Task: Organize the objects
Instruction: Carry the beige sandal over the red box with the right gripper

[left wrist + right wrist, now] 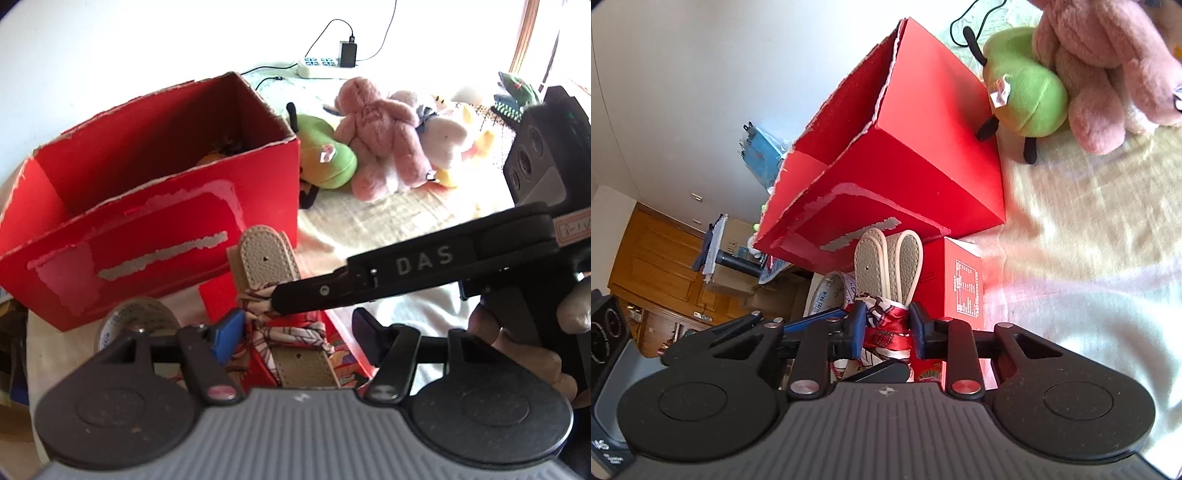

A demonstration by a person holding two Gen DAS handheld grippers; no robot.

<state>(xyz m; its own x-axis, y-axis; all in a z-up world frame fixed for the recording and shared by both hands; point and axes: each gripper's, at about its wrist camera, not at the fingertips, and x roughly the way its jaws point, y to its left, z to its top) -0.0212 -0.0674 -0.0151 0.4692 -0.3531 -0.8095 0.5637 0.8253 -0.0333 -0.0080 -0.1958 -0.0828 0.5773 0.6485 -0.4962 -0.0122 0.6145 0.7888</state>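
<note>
Red open box [155,206] holds an orange thing; right gripper [886,328] clamps the belt bundle [886,280], left gripper [295,332] open.

A white power strip [317,66] lies against the white wall [147,37]. A black charger [348,53] stands plugged into its right end, and thin black cables [325,29] loop above it. A pale woven bedcover [388,218] spreads out in front of the strip, and a wooden window frame [524,37] rises far to its right.
</note>
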